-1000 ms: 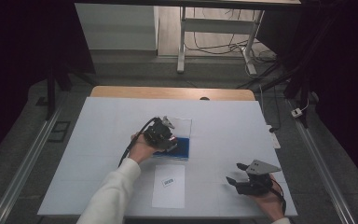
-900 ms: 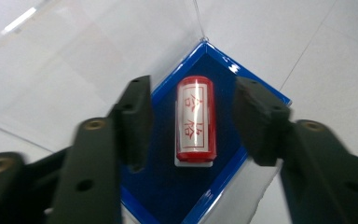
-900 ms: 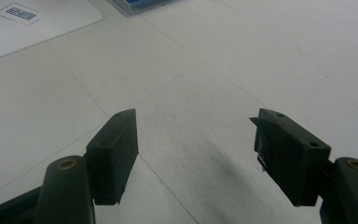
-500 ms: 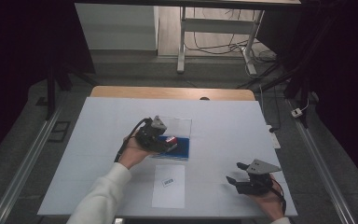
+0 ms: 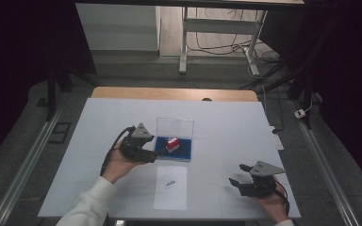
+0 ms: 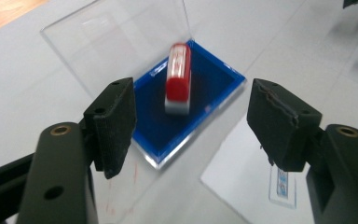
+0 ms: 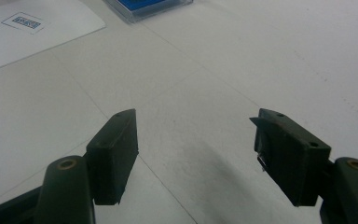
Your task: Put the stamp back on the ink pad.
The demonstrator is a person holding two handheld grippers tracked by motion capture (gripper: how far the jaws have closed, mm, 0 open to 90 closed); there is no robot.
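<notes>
A red stamp [image 5: 172, 143] with a white base stands on the blue ink pad [image 5: 183, 153], whose clear lid [image 5: 175, 127] lies open behind it. My left gripper [image 5: 152, 154] hovers just left of the pad, pointing at it. Its jaws have just been opening and hold nothing. In the left gripper view the stamp [image 6: 178, 77] stands on the pad [image 6: 209, 88] beyond the open left gripper [image 6: 191, 116], apart from both pads. My right gripper [image 5: 235, 175] rests at the table's front right, open and empty; the right gripper [image 7: 193, 126] has bare table between its jaws.
A white sheet [image 5: 170, 188] with a small printed code label [image 5: 169, 183] lies in front of the pad. The white table [image 5: 226, 127] ends at a wooden strip at the back. A table frame and cables stand on the floor beyond.
My left gripper has drawn back to the left from over the ink pad and opened, leaving the red stamp standing on the pad. The right gripper has not moved.
</notes>
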